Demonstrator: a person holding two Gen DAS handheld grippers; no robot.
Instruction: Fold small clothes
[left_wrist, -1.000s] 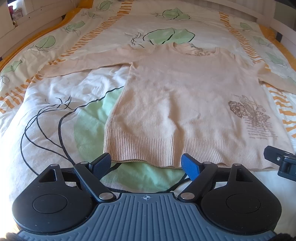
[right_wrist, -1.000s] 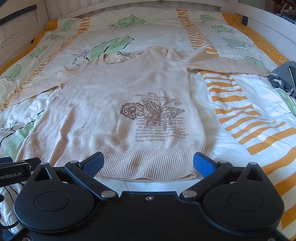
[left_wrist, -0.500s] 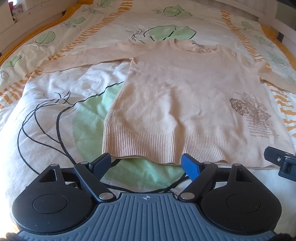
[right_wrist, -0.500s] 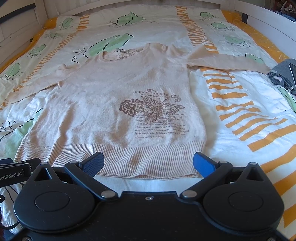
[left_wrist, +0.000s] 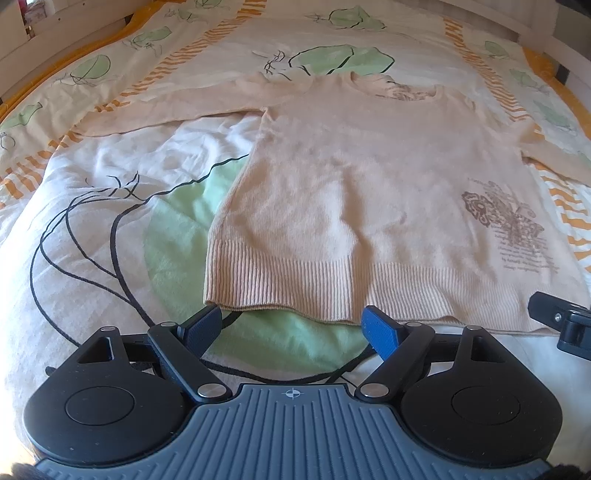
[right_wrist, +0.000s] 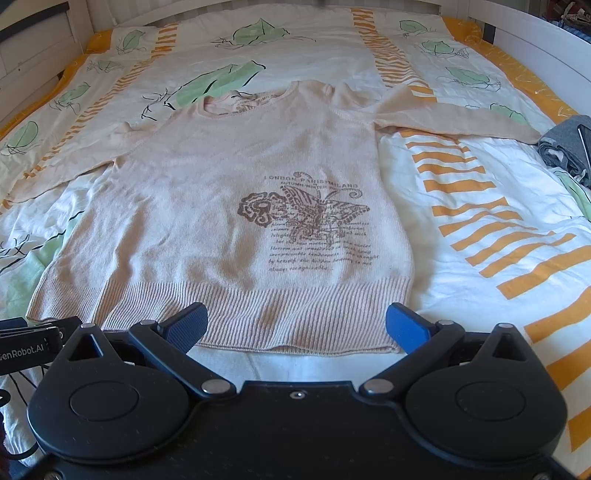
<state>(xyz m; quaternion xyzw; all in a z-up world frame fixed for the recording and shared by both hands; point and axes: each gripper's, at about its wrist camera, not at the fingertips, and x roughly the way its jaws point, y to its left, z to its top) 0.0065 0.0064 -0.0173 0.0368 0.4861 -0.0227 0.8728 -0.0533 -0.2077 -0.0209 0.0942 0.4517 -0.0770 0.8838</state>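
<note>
A beige sweater (right_wrist: 229, 206) lies flat and face up on the bed (right_wrist: 480, 192), its butterfly print showing, neck toward the far end and both sleeves spread out to the sides. Laid open like this, it looks ready for a first fold; none has been made yet.

The left gripper (left_wrist: 291, 325) hangs just short of the ribbed hem near the sweater's left corner, jaws spread wide with nothing between them. The right gripper (right_wrist: 295, 325) sits over the hem toward the right corner, its jaws equally wide and empty, the ribbing visible in the gap. With one tool at each end of the hem, the likely aim is to pinch both bottom corners together and carry the hem up toward the neck, keeping the edge straight.

A grey garment (right_wrist: 565, 147) lies bunched at the bed's right edge, well apart from the sweater.
</note>
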